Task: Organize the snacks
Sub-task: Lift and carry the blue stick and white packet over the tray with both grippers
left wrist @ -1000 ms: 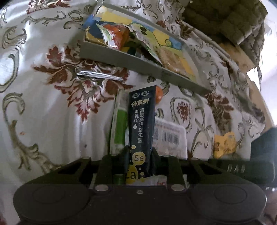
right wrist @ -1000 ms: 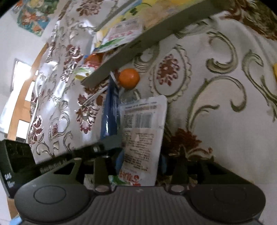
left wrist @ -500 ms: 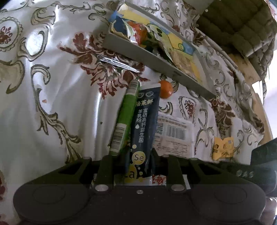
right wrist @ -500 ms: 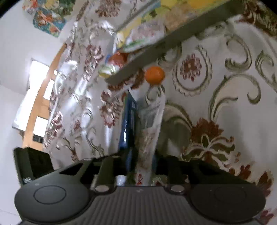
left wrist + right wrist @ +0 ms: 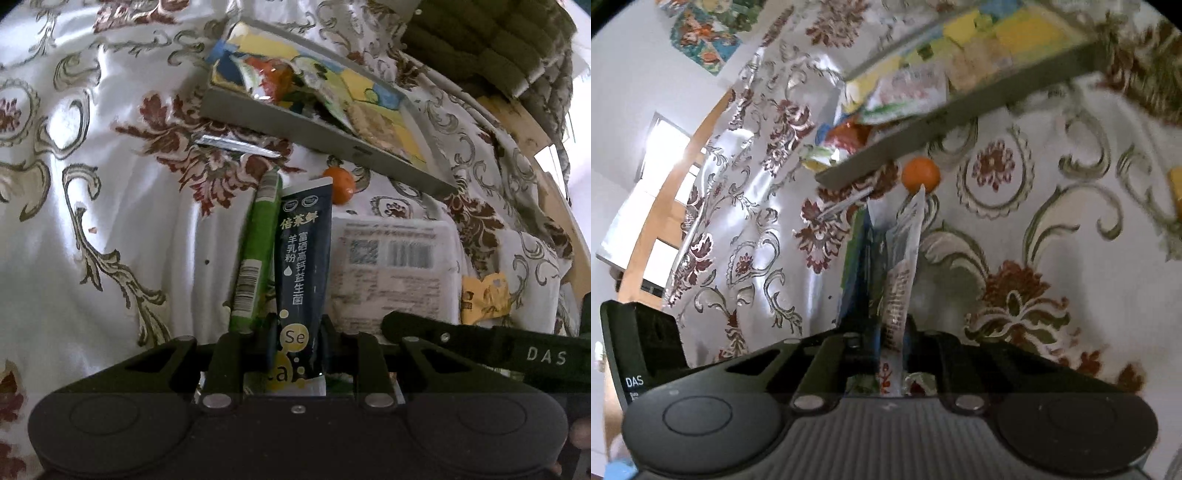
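My left gripper (image 5: 295,343) is shut on a dark blue stick sachet (image 5: 303,258) with Chinese text, held upright. A green stick sachet (image 5: 256,254) stands beside it on the left. My right gripper (image 5: 890,343) is shut on a white flat snack packet (image 5: 903,273), seen edge-on; it also shows in the left wrist view (image 5: 391,269). A grey tray (image 5: 317,138) with several snack packs lies beyond on the patterned cloth; it also shows in the right wrist view (image 5: 960,118). An orange ball-shaped snack (image 5: 341,181) lies by the tray's near wall.
A silver foil stick (image 5: 236,144) lies on the cloth left of the tray's front. A yellow wrapper (image 5: 484,299) lies at the right. The floral tablecloth (image 5: 92,184) covers the table. A dark cushioned chair (image 5: 498,48) stands beyond the far right.
The right gripper has closed and lifted the white packet, turning it from flat-facing to edge-on. The left gripper has pulled back with the blue sachet, and the green sachet shows more fully.
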Demonstrator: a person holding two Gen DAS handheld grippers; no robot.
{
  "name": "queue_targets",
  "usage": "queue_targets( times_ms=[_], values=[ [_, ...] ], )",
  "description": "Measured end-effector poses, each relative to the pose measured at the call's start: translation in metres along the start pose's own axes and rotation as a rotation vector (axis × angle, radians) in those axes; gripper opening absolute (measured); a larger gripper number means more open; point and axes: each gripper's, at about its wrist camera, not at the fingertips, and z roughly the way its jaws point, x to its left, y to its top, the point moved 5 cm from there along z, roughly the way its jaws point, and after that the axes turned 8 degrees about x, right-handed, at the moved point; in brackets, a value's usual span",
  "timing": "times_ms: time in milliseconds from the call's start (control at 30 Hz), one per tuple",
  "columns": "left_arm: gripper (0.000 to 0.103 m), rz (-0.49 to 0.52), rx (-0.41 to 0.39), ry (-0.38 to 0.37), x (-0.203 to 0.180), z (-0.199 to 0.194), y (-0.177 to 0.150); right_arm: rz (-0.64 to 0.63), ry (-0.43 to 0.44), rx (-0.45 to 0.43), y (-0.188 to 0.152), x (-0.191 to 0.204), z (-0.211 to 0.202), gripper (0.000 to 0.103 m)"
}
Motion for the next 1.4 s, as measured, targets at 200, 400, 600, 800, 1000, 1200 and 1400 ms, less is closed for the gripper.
queue_targets(
  times_ms=[200,400,600,800,1000,1200,1400],
  values=[
    [0.023,0.042,-0.055,0.014,-0.014,-0.016,-0.003,0.016,-0.026,-0.077,0.0,-0.004,-0.019,0.011],
    [0.023,0.072,-0.097,0.032,-0.021,-0.026,-0.001,0.059,-0.01,-0.159,0.005,-0.012,-0.034,0.011],
    [0.023,0.074,-0.137,0.025,-0.022,-0.033,0.003,0.053,0.003,-0.267,0.013,-0.011,-0.046,0.011],
    [0.023,0.067,-0.198,-0.018,-0.028,-0.043,0.01,0.05,0.023,-0.333,0.021,-0.01,-0.051,0.011],
    [0.023,0.039,-0.237,-0.047,-0.028,-0.046,0.017,0.062,0.023,-0.362,0.031,-0.011,-0.049,0.011],
    [0.023,0.044,-0.268,-0.042,-0.03,-0.047,0.034,0.08,0.034,-0.397,0.039,-0.015,-0.049,0.011],
    [0.023,0.082,-0.298,-0.027,-0.039,-0.045,0.062,0.121,0.074,-0.46,0.051,-0.024,-0.057,0.011]
  ],
)
